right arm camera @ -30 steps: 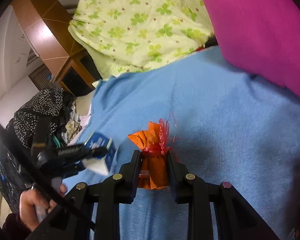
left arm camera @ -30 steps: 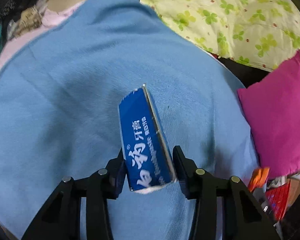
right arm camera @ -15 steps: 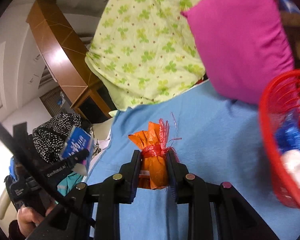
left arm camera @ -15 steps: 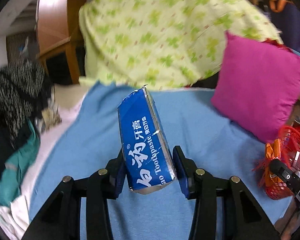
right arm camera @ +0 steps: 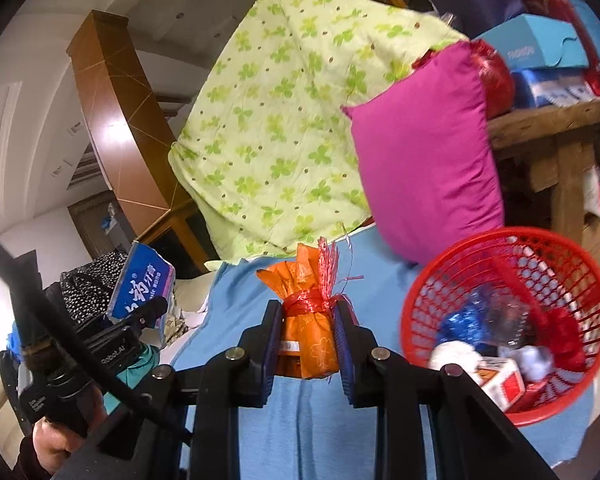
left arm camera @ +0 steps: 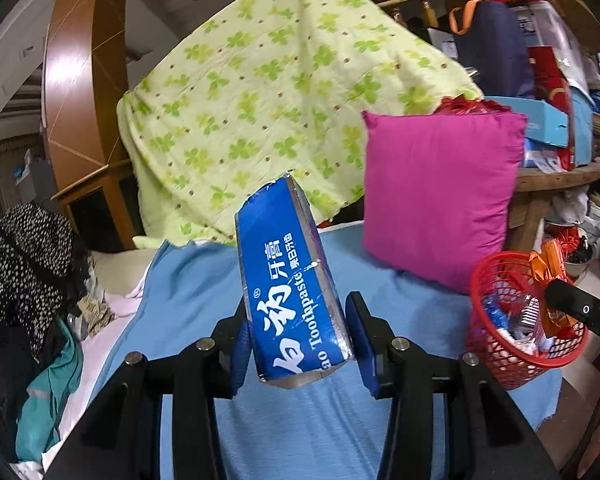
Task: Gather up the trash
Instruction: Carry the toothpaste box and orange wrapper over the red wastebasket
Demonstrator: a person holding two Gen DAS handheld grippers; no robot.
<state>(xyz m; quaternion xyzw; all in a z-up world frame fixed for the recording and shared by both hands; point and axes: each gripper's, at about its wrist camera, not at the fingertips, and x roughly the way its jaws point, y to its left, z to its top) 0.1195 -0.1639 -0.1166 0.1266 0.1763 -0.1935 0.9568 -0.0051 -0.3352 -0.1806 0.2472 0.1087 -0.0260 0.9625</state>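
My left gripper [left arm camera: 296, 344] is shut on a blue toothpaste box [left arm camera: 288, 284] and holds it upright above the blue blanket [left arm camera: 204, 280]. The box also shows in the right wrist view [right arm camera: 142, 286]. My right gripper [right arm camera: 306, 344] is shut on an orange wrapper tied with red ribbon [right arm camera: 306, 320], held above the blanket left of a red mesh basket [right arm camera: 432, 292]. The basket holds several pieces of trash and stands at the blanket's right end; it also shows in the left wrist view [left arm camera: 480, 292], with the right gripper over it.
A magenta pillow [left arm camera: 436, 196] leans behind the basket. A green clover quilt [left arm camera: 260, 112] is draped at the back. Dark clothes [left arm camera: 24, 260] pile up on the left. A cluttered wooden shelf [right arm camera: 548, 120] stands on the right.
Both grippers have lifted from the blanket with their loads and tilted up. The red basket has come into view, and the right gripper has moved over toward it.
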